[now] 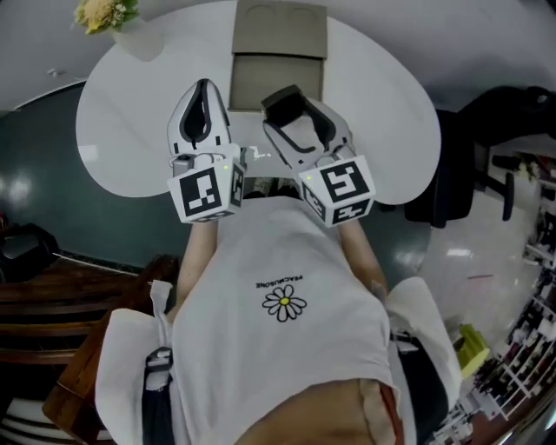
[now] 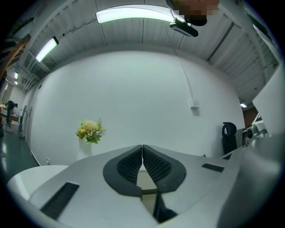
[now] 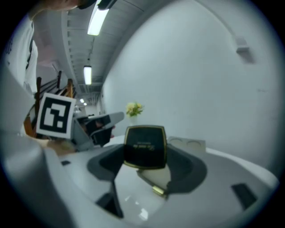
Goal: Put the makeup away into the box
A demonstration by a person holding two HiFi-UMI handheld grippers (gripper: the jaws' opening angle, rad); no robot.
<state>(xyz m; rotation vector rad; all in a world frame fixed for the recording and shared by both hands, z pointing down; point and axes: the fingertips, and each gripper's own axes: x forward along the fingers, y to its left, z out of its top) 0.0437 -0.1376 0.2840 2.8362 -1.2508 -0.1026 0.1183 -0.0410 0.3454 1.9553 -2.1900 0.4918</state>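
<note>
A black makeup compact (image 3: 145,144) with a gold rim stands upright between the jaws of my right gripper (image 3: 147,163), which is shut on it. In the head view that gripper (image 1: 294,117) hovers over the near edge of the open tan box (image 1: 278,54), the compact (image 1: 281,102) showing as a dark patch at its tip. My left gripper (image 1: 203,89) hangs just left of the box, its black pads pressed together with nothing between them (image 2: 142,155). The box (image 3: 189,143) also shows behind the compact.
The white round table (image 1: 130,130) carries a vase of yellow flowers (image 1: 108,14) at its far left, also seen as flowers (image 2: 90,130). A dark office chair (image 1: 486,148) stands to the right of the table. My left gripper (image 3: 95,127) is close beside the right one.
</note>
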